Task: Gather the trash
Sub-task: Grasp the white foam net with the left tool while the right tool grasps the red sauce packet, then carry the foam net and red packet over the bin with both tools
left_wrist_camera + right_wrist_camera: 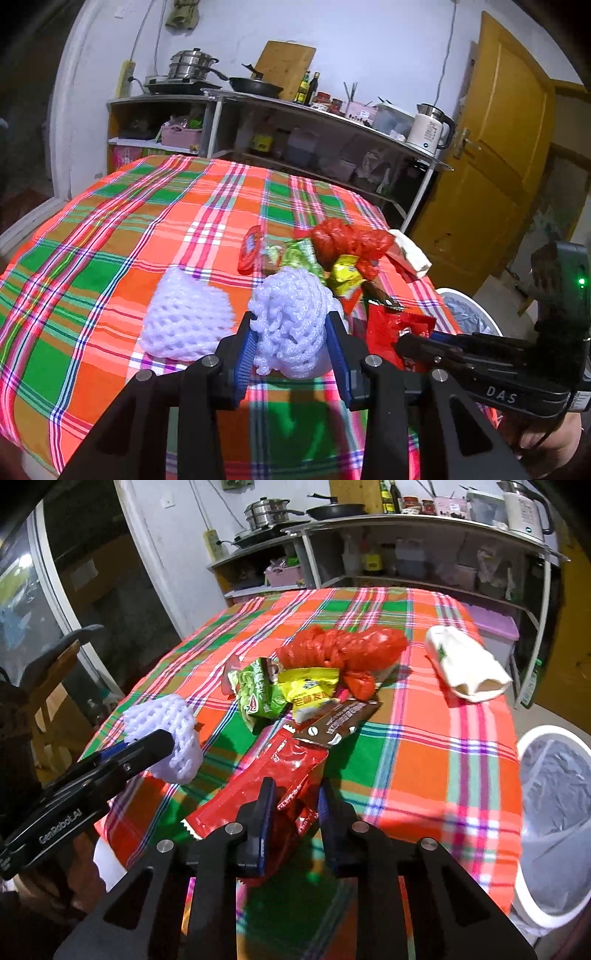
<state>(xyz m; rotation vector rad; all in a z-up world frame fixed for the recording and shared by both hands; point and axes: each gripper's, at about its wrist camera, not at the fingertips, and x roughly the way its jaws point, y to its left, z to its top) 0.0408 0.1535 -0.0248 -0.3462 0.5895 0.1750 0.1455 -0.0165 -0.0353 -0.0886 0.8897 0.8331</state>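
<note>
My left gripper point(290, 334) is shut on a white foam fruit net point(291, 317), which also shows in the right wrist view point(173, 734). A second foam net point(186, 319) lies to its left on the plaid tablecloth point(110, 258). My right gripper point(293, 805) is shut on a red wrapper point(273, 779), seen from the left wrist too point(391, 328). A pile of trash lies beyond: a red plastic bag point(340, 650), a green wrapper point(256, 694), a yellow wrapper point(310, 690), a brown wrapper point(340, 720).
A white bin with a clear liner point(554, 812) stands at the table's right edge. A white folded packet point(465, 668) lies far right on the table. A shelf unit point(295, 122) with pans, bottles and a kettle point(430, 129) stands behind. A yellow door point(491, 147) is at right.
</note>
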